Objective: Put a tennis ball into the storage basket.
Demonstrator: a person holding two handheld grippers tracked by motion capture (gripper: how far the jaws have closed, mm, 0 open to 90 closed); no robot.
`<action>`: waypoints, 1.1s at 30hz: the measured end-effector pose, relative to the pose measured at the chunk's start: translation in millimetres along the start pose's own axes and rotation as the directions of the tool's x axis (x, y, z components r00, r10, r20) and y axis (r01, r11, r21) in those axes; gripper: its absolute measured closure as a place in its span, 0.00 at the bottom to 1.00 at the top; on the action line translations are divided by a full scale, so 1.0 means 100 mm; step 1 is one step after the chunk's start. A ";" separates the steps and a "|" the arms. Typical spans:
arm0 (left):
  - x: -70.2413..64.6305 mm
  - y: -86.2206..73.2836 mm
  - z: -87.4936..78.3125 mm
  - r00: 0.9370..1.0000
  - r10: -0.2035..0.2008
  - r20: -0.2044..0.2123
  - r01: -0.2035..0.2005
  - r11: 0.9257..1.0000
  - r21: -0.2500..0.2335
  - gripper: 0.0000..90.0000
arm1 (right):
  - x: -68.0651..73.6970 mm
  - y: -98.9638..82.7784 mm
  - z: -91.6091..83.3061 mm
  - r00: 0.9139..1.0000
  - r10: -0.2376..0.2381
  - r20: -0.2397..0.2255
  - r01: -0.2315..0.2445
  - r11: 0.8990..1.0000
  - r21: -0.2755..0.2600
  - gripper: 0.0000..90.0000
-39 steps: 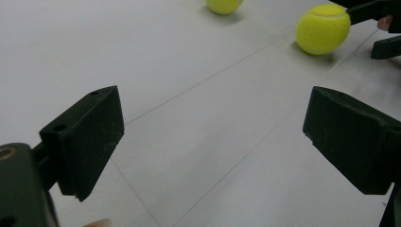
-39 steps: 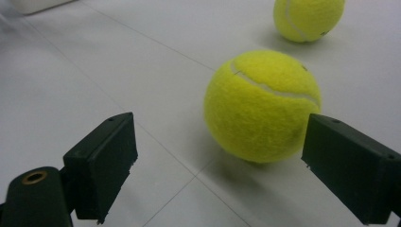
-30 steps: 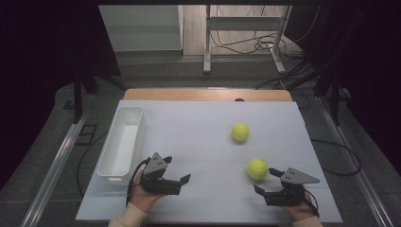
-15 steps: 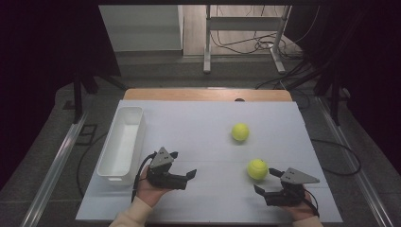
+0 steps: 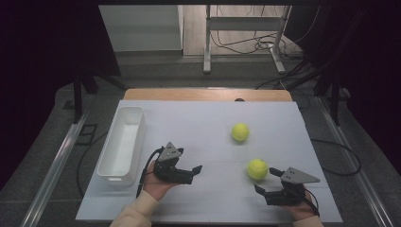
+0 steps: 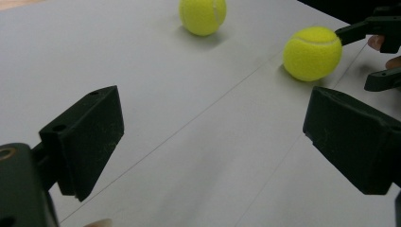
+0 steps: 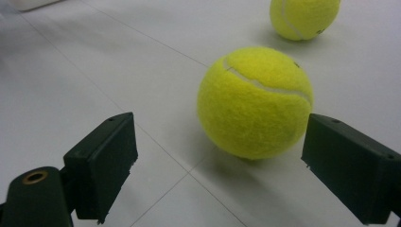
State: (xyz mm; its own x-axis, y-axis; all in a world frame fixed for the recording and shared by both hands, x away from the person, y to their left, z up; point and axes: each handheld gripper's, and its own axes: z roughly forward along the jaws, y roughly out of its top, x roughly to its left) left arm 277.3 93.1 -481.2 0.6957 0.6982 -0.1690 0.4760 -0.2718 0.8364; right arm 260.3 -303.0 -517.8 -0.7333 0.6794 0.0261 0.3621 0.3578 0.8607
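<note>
Two yellow tennis balls lie on the white table top (image 5: 208,123). The far ball (image 5: 240,132) (image 6: 202,16) (image 7: 304,18) rests near the middle. The near ball (image 5: 257,169) (image 6: 312,53) (image 7: 255,101) sits just in front of my right gripper (image 5: 266,180) (image 7: 220,131), which is open, one jaw tip close beside the ball and not closed on it. My left gripper (image 5: 193,173) (image 6: 213,137) is open and holds nothing. It points right across bare table toward both balls, with the right gripper's fingers (image 6: 378,47) showing beyond the near ball.
A long white bin (image 5: 122,144) stands along the table's left side, just left of my left hand; a corner of it (image 7: 28,4) shows in the right gripper view. Dark floor, cables and a metal stand lie beyond the far edge.
My left gripper has moved right and a little forward, away from the bin toward the table's middle. The right gripper and both balls have stayed put.
</note>
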 end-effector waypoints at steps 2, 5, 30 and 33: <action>0.00 0.02 0.03 1.000 -0.006 0.007 0.006 1.000 0.000 0.08 | 0.00 0.00 0.00 1.000 -0.002 0.001 0.002 1.000 0.003 0.13; 0.00 0.05 0.07 1.000 -0.006 0.010 0.006 1.000 0.000 0.08 | -0.01 0.00 0.00 1.000 -0.002 0.001 0.002 1.000 0.004 0.13; -0.03 0.26 0.39 1.000 0.019 0.017 -0.020 0.999 0.032 0.08 | -0.02 -0.01 -0.01 1.000 -0.013 0.011 0.013 1.000 0.008 0.13; -0.03 0.28 0.42 1.000 0.021 0.016 -0.021 0.999 0.034 0.08 | -0.02 -0.01 0.00 1.000 -0.016 0.010 0.016 1.000 0.011 0.13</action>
State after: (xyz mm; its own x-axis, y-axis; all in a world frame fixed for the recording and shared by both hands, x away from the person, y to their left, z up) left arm 311.6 55.6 -479.4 0.7138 0.6818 -0.1601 0.4793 -0.3089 0.8215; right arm 261.0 -304.6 -518.3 -0.7332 0.6800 0.0067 0.3562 0.3757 0.8556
